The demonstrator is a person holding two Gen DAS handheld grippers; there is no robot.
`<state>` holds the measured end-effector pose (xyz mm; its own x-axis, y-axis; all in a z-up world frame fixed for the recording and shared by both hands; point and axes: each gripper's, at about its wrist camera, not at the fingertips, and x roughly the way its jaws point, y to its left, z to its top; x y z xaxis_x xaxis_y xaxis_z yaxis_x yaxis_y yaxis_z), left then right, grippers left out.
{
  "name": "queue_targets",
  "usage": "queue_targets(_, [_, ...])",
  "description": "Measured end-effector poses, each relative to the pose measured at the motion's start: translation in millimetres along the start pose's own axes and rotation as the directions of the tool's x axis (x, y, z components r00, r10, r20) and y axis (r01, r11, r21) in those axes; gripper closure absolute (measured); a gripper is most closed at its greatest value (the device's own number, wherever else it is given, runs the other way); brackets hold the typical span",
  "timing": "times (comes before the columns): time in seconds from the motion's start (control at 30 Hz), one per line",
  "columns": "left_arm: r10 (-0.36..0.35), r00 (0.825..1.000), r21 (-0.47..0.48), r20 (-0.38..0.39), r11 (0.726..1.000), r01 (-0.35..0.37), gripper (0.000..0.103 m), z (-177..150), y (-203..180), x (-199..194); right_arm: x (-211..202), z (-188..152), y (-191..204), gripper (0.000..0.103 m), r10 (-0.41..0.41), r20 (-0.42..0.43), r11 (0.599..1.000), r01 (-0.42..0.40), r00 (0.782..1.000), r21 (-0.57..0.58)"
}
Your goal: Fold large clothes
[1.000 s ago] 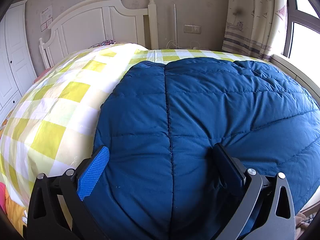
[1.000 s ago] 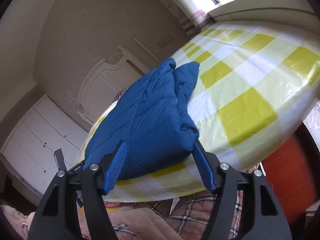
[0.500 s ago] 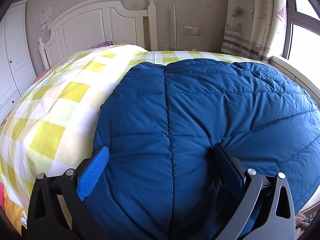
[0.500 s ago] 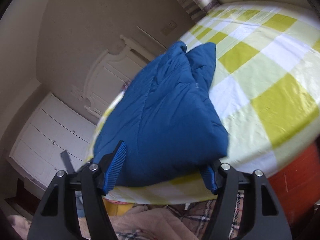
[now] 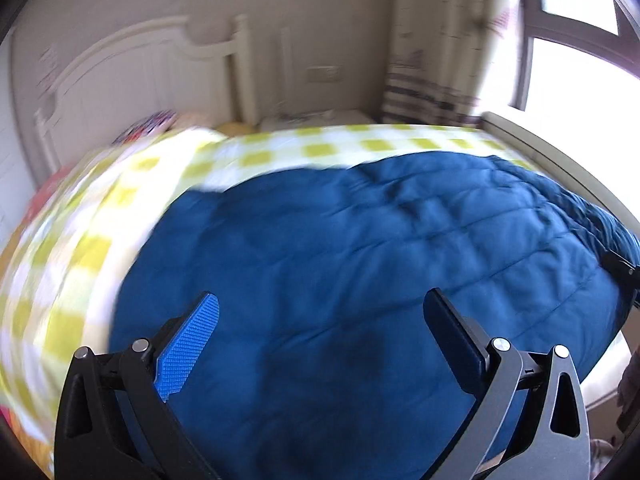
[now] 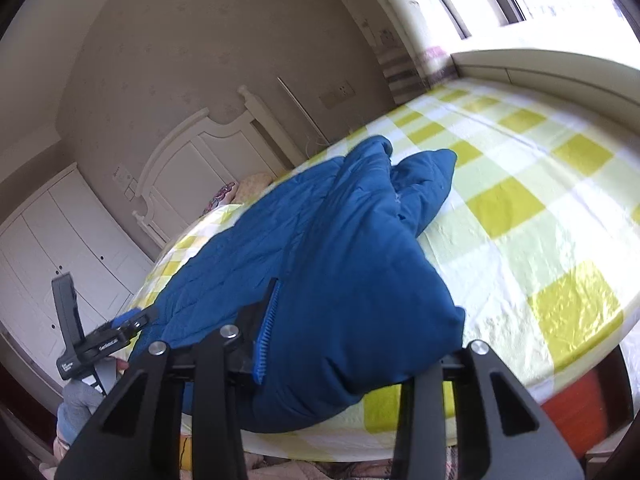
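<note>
A blue quilted jacket (image 5: pixel 360 280) lies spread on a bed with a yellow-checked sheet (image 5: pixel 256 156). In the blurred left wrist view my left gripper (image 5: pixel 320 300) hovers over the jacket's near part. Its fingers stand wide apart and open, with fabric below them. In the right wrist view my right gripper (image 6: pixel 360 320) is closing on the near right corner of the jacket (image 6: pixel 320 240). Its blue pad (image 6: pixel 266 328) presses into the fabric. The other finger is hidden under the bunched cloth. The left gripper (image 6: pixel 120 326) shows at the jacket's far-left corner.
A white headboard (image 5: pixel 132 68) and a wall stand behind the bed. A curtain (image 5: pixel 436 40) and a bright window (image 5: pixel 572 60) are to the right. White wardrobe doors (image 6: pixel 60 248) stand on the left. A window ledge (image 6: pixel 540 68) runs along the bed's far side.
The right jaws narrowed from wide apart to closed onto the jacket's corner, which now bunches between them. The left gripper pulled back and up, still wide, so more of the bed shows.
</note>
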<state>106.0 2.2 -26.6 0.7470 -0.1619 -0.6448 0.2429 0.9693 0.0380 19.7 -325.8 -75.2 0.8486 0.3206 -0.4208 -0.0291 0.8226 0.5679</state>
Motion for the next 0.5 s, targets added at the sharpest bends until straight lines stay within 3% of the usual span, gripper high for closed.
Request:
queue_targets(0.07, [-0.022,1.000,0.057,-0.008,0.998,0.022,0.005,4,-24,9,-2,3,7,0.067,-0.006,0.009,1.000,0.006,1.000,-0.030])
queue_targets(0.13, [-0.043,0.993,0.141,-0.110,0.988,0.059,0.004,-8,-48,31,-5,7,15,0.067,-0.012,0.019,0.998,0.013,1.000,-0.055])
queue_targets(0.17, [-0.013,0.995,0.170,-0.096,0.985,0.029,0.004,-17,-53,36,-6,11,20,0.068,-0.002,0.025,0.998,0.003,1.000,-0.067])
queue_targets(0.2, [-0.032,0.995,0.142,-0.098,0.989,0.046,0.004,-18,-47,33,-8,15,33,0.068,-0.003,0.042,0.995,0.007,0.999,-0.098])
queue_targets(0.27, [-0.160,0.981,0.004,-0.108,0.987,0.161,0.005,-16,-13,15,-14,21,59,0.068,-0.009,0.077,0.983,0.023,0.997,-0.181])
queue_targets(0.33, [-0.231,0.973,-0.110,0.010,0.967,0.230,0.005,-14,34,-19,-16,28,97,0.069,0.010,0.109,0.958,0.021,0.994,-0.286])
queue_targets(0.4, [-0.163,0.978,-0.229,0.129,0.955,0.190,0.005,-11,97,-58,-10,33,146,0.069,0.048,0.123,0.910,0.008,0.991,-0.415])
queue_targets(0.5, [0.002,0.971,-0.382,0.240,0.919,0.093,0.005,-16,181,-112,17,23,241,0.069,0.125,0.109,0.775,-0.028,0.986,-0.631])
